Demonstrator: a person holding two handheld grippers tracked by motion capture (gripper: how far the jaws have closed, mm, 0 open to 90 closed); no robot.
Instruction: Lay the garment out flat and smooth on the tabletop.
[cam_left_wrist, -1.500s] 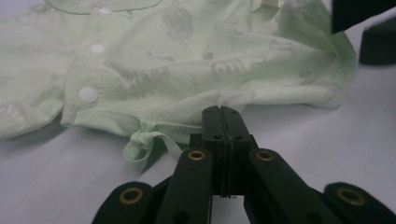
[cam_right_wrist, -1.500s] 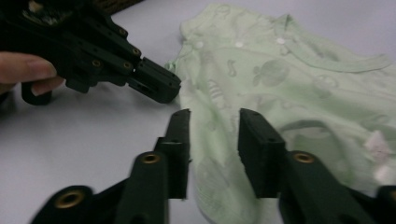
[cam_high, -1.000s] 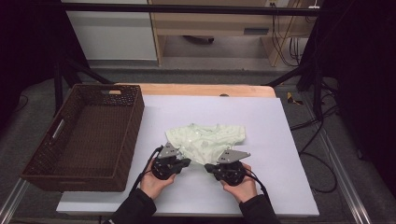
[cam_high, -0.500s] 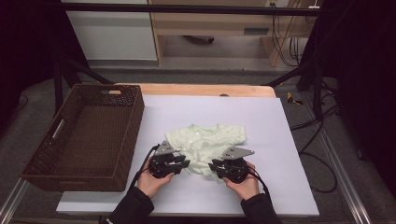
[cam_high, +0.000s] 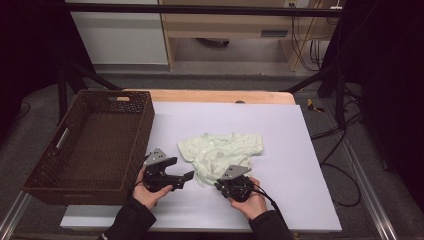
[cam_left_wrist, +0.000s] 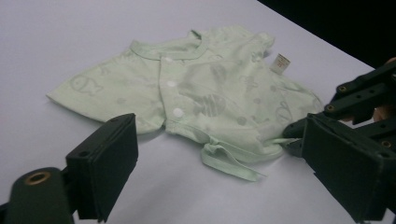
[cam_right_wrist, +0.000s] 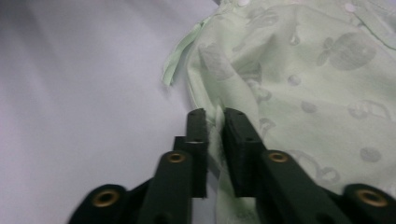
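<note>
A brown wicker basket (cam_high: 90, 145) stands at the table's left edge, at about nine o'clock from the garment, with nothing in it that shows. Just right of it the left gripper (cam_high: 186, 176) lies low over the white table sheet (cam_high: 280, 150); its jaws have just been opening and stand wide apart, with bare sheet between them and no cloth. The pale green baby shirt (cam_high: 222, 155) lies flat near the table's middle, at roughly one o'clock from that gripper and clear of it.

At five o'clock of the shirt, the right gripper (cam_right_wrist: 215, 123) is clamped on a fold of the hem; in the high view its tips are hidden under its own grey plate, so the pinch cannot be read there.

The left gripper view shows what the high view blurs: snap buttons (cam_left_wrist: 177, 112) down the front, a fish print, a small label (cam_left_wrist: 280, 63) (its lettering too small to read) and a loose tie strip (cam_left_wrist: 229, 161) trailing off the hem. The right gripper view cuts off most of the shirt.
</note>
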